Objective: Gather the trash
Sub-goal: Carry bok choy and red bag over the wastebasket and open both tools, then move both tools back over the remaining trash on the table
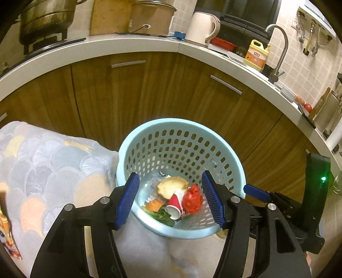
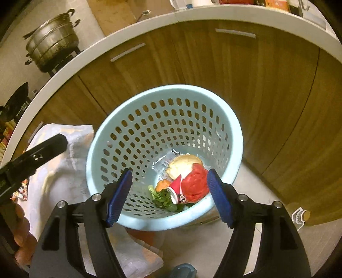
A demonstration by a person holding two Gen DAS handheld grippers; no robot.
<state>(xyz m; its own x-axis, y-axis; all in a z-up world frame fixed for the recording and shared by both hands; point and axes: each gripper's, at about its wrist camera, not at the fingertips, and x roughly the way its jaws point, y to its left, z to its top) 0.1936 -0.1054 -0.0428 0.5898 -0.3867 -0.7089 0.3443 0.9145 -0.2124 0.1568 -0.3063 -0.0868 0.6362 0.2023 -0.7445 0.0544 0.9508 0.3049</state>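
A pale blue perforated basket (image 1: 179, 123) (image 2: 162, 89) stands in front of the wooden cabinets. At its bottom lie a piece of bread (image 1: 171, 187) (image 2: 183, 166), a red paper cup (image 1: 175, 205) (image 2: 176, 190), a crumpled red wrapper (image 1: 192, 198) (image 2: 196, 184), some greens (image 1: 162, 215) (image 2: 162, 198) and an orange scrap (image 1: 155, 205). My left gripper (image 1: 171, 200) hangs over the basket's near rim, open, with nothing between its blue pads. My right gripper (image 2: 170, 197) is beside it over the same rim, also open and empty. One of its blue fingers (image 1: 255, 192) shows in the left wrist view.
A patterned cloth (image 1: 42, 171) (image 2: 64, 149) lies against the basket's left side. Behind runs a white counter (image 1: 106, 45) with a pot (image 1: 47, 19), a kettle (image 1: 203, 25), a detergent bottle (image 1: 255, 55) and a faucet (image 1: 280, 49). A bottle of yellow liquid (image 2: 299, 216) stands on the floor at right.
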